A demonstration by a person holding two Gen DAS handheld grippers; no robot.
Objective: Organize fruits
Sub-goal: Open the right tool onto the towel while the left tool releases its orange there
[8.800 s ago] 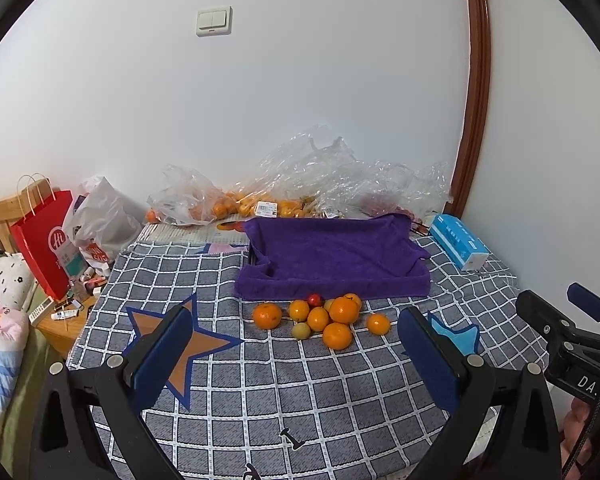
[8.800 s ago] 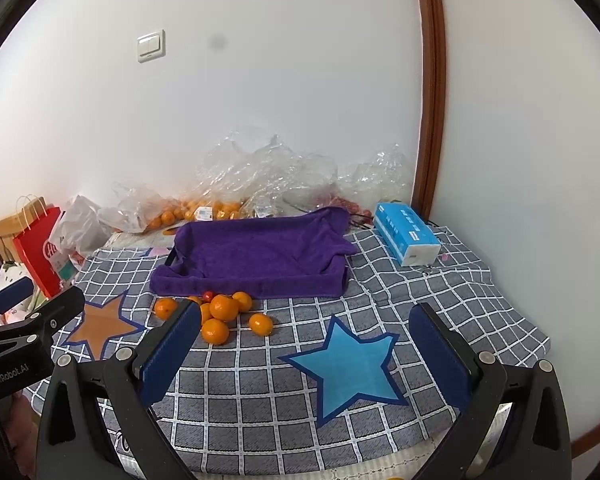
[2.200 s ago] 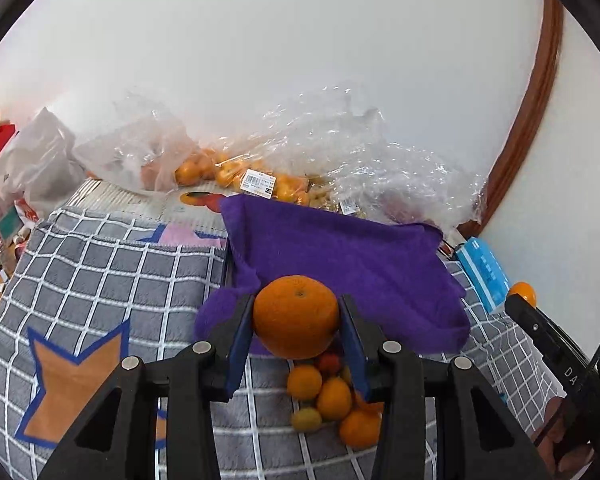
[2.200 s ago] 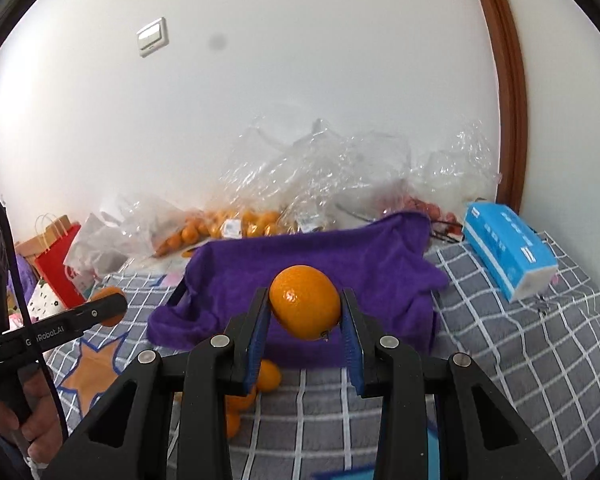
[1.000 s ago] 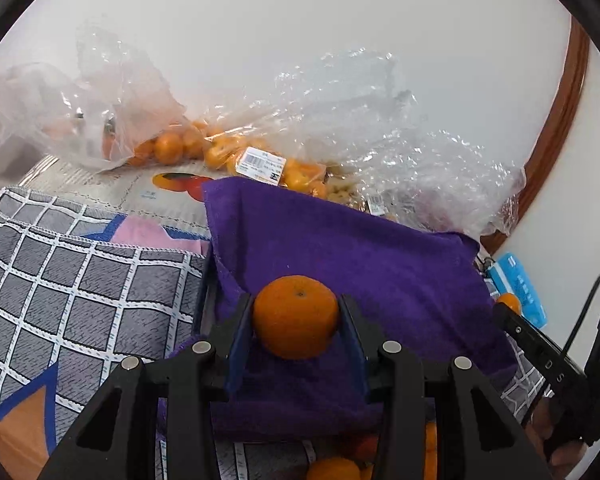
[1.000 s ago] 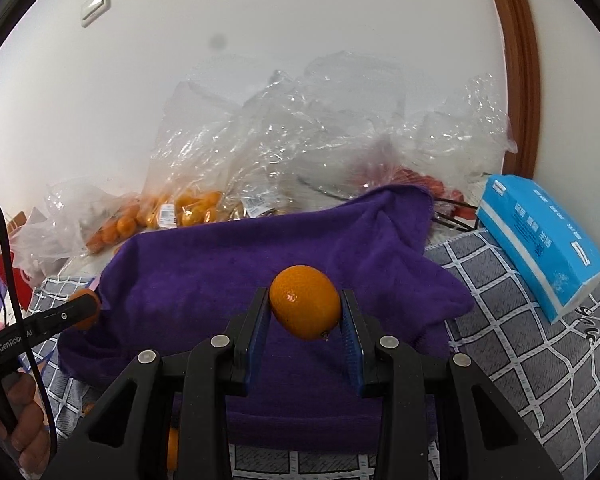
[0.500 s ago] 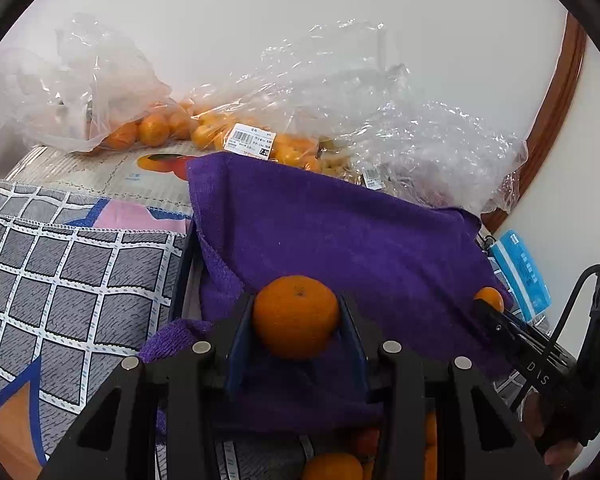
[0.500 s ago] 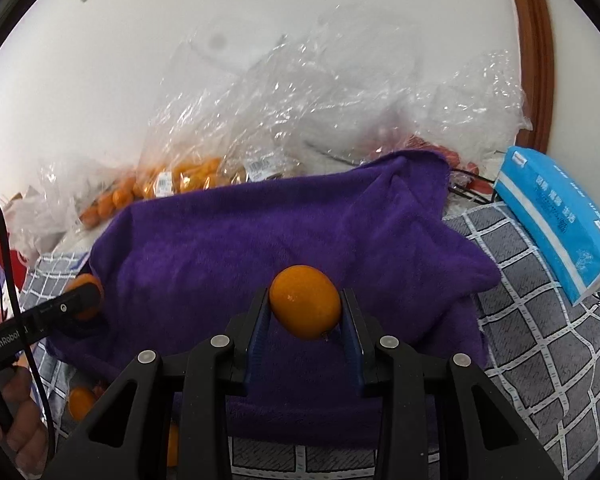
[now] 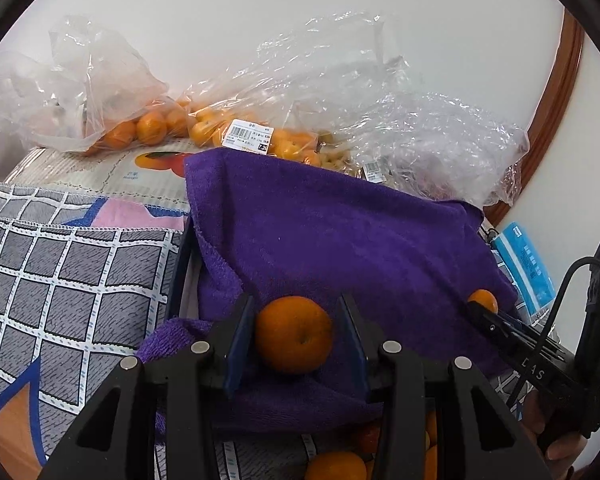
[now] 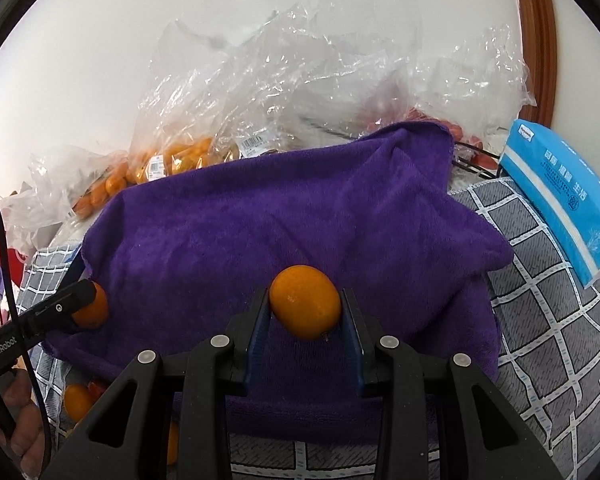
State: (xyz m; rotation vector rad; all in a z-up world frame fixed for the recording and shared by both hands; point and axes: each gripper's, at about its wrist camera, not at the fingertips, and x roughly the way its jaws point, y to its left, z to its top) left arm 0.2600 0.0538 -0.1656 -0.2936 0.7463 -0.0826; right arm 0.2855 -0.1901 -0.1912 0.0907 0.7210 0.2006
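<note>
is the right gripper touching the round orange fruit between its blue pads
Touching. The right wrist view shows the right gripper with both blue pads pressed against the round orange fruit, held above the purple towel.

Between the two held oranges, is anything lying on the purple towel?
No. In the right wrist view, only bare purple towel lies between the right gripper's orange and the left gripper's orange.

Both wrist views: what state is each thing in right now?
Left tongs: shut on an orange, over the towel.
Right tongs: shut on a smaller orange, over the towel.
Purple towel: draped over a tray, no loose fruit on it.
Loose oranges: on the checked cloth.
Clear bags: crumpled, holding fruit.
</note>
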